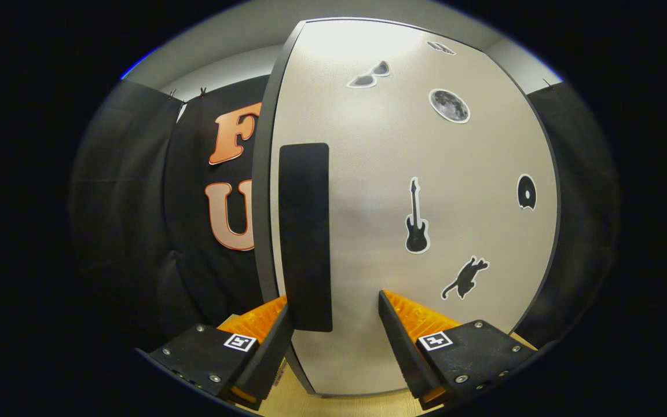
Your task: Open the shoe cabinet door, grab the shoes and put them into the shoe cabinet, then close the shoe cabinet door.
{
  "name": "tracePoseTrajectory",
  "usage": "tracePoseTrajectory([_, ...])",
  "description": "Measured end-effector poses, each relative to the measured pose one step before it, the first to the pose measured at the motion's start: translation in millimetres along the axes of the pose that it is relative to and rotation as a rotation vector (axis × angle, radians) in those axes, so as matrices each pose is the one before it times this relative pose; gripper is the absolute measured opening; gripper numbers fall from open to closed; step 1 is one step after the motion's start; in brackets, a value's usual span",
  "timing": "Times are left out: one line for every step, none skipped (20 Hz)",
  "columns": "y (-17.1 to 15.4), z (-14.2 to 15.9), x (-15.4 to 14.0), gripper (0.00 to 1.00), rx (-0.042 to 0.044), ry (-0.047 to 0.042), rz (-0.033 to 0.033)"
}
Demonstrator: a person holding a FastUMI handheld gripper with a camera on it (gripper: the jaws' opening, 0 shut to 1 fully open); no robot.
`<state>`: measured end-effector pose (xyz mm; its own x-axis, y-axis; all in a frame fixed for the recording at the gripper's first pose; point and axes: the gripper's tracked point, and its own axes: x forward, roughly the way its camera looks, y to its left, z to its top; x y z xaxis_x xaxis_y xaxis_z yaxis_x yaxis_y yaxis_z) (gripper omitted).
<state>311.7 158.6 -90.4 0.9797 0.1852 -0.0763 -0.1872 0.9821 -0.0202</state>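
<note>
Jaws [333, 301] apart, straddling cabinet door [403, 191] handle [305, 237]

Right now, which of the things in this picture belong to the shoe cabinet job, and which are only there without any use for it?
Belong to the job:
- cabinet door, closed, close ahead
- black handle near the door's left edge, between the open fingers
- gripper, touching nothing that can be seen

Only there:
- stickers on the door: guitar, cat, moon, sunglasses
- wooden floor
</note>
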Motion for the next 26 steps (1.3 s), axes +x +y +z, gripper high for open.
tracePoseTrajectory([-0.05, -0.25, -0.92, 0.86, 0.00034, 0.01342, 0.00512])
tracePoseTrajectory([-0.85, 0.89, 0.42, 0.86, 0.00434, 0.00446, 0.0001])
tracePoseTrajectory([-0.41, 3.2, -2.15, 0.87, 0.00596, -0.00738, 0.00135])
tracePoseTrajectory([0.06, 5.08, -4.8, 0.87, 0.00237, -0.01421, 0.00059])
tracePoseTrajectory([-0.01, 3.55, -5.72, 0.87, -0.00576, -0.01016, 0.00176])
tracePoseTrajectory([-2.5, 1.46, -6.16, 0.87, -0.00725, -0.00101, -0.00459])
tracePoseTrajectory([-0.26, -1.72, -7.25, 0.87, -0.00186, 0.01355, 0.00296])
tracePoseTrajectory([-1.28, -1.72, -6.74, 0.87, -0.00192, 0.01086, -0.00072])
tracePoseTrajectory([-3.02, -0.32, -9.78, 0.87, -0.00629, 0.0035, -0.00445])
tracePoseTrajectory([-3.33, 1.8, -8.84, 0.87, -0.00636, -0.00755, -0.0049])
tracePoseTrajectory([-4.04, 0.06, -10.46, 0.87, -0.00626, 0.00151, -0.00543])
tracePoseTrajectory([-4.6, -0.34, -11.5, 0.87, -0.0018, 0.00319, -0.00878])
tracePoseTrajectory([-4.23, -0.24, -12.87, 0.87, 0.00358, 0.00505, -0.00598])
tracePoseTrajectory([-4.67, 1.5, -14.08, 0.87, 0.00611, 0.00154, -0.00509])
tracePoseTrajectory([-4.51, 2.08, -15.47, 0.87, 0.00285, -0.00215, -0.00749])
tracePoseTrajectory([-5.46, 2.02, -15.52, 0.87, -0.0031, -0.0017, -0.00877])
tracePoseTrajectory([-5.41, 1.02, -16.32, 0.88, -0.00643, 0.0017, -0.00767])
tracePoseTrajectory([-4.93, -0.13, -16.2, 0.88, -0.0042, 0.00559, -0.01163])
tracePoseTrajectory([-5.08, 0.27, -16.33, 0.88, -0.00362, 0.00325, -0.00907])
tracePoseTrajectory([-3.12, 1.21, -16.3, 0.88, -0.00229, -0.00052, -0.00272])
tracePoseTrajectory([-2.38, -0.32, -15.09, 0.88, -0.00313, 0.00527, -0.00103])
tracePoseTrajectory([-3.34, -0.03, -14.36, 0.88, -0.00001, 0.00297, -0.00528])
tracePoseTrajectory([-2.1, 0.96, -12.99, 0.88, 0.00617, -0.00104, -0.00036])
tracePoseTrajectory([0.28, 1.98, -11.71, 0.88, 0.01226, -0.00512, 0.0055])
tracePoseTrajectory([-0.47, 2.33, -11.75, 0.88, 0.01412, -0.00464, 0.00258])
tracePoseTrajectory([-2.24, 2.18, -9.93, 0.88, -0.00146, -0.00907, -0.00624])
